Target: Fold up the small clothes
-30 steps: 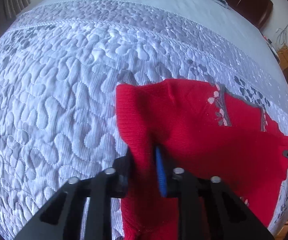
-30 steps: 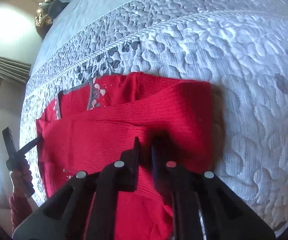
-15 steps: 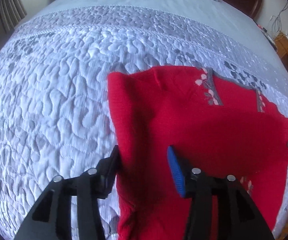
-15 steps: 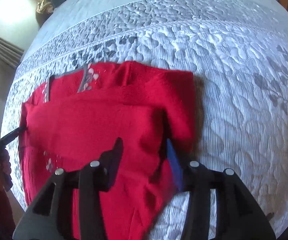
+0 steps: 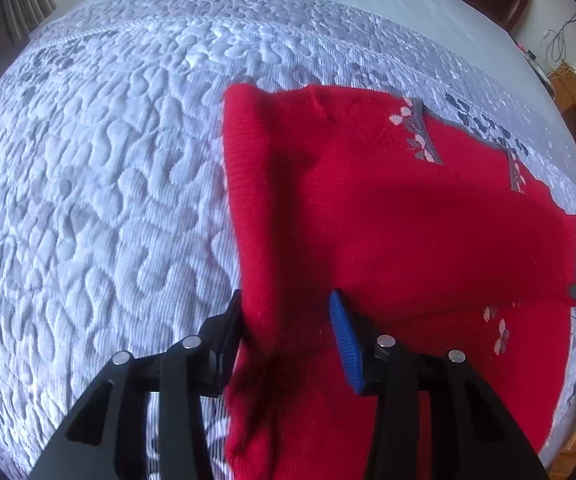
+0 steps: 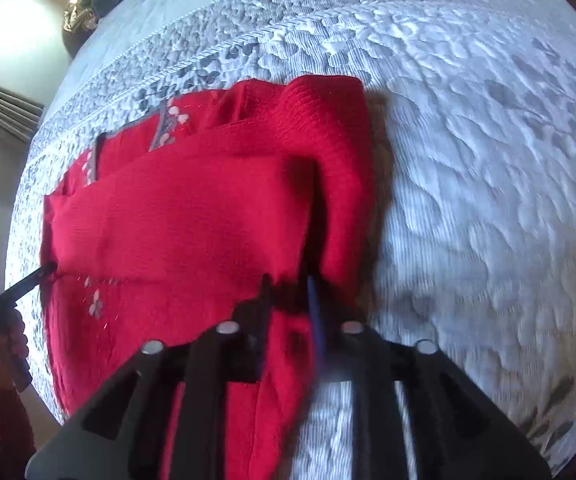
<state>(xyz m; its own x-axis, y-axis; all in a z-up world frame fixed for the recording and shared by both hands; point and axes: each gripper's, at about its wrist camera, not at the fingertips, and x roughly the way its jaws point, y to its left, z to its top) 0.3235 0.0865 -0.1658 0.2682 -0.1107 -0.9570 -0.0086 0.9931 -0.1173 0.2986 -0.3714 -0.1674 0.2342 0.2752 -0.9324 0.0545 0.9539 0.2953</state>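
- Left gripper [image 5: 284,320]: jaws wide, straddling the left folded edge of the red knit sweater [image 5: 408,220]; nothing clamped.
- Right gripper [image 6: 288,300]: jaws narrow at the sweater's right edge; blurred, so cannot tell whether knit is pinched.
- Likely step: tidying the side folds before the bottom-to-top fold.
- To do it well: bite every layer at each edge, not just the top one; thick knit slips.
- Keep both grips level and move together, else the fold skews.
- Lift low and lay down flat; dragging would rumple the quilted bedspread [image 5: 108,200] and the layers under.
- Sweater lies flat on the bedspread, hem toward the cameras, neckline away.
- Both sides look turned in; a sleeve [image 6: 188,220] lies crosswise over the chest.
- Right fold [image 6: 340,168] bulges, ribbed and rounded rather than creased flat.
- Small pale flower motif [image 6: 96,304] low on the front.
- Further out: grey neckline trim [image 5: 422,136] with pale flowers, partly covered by the sleeve.
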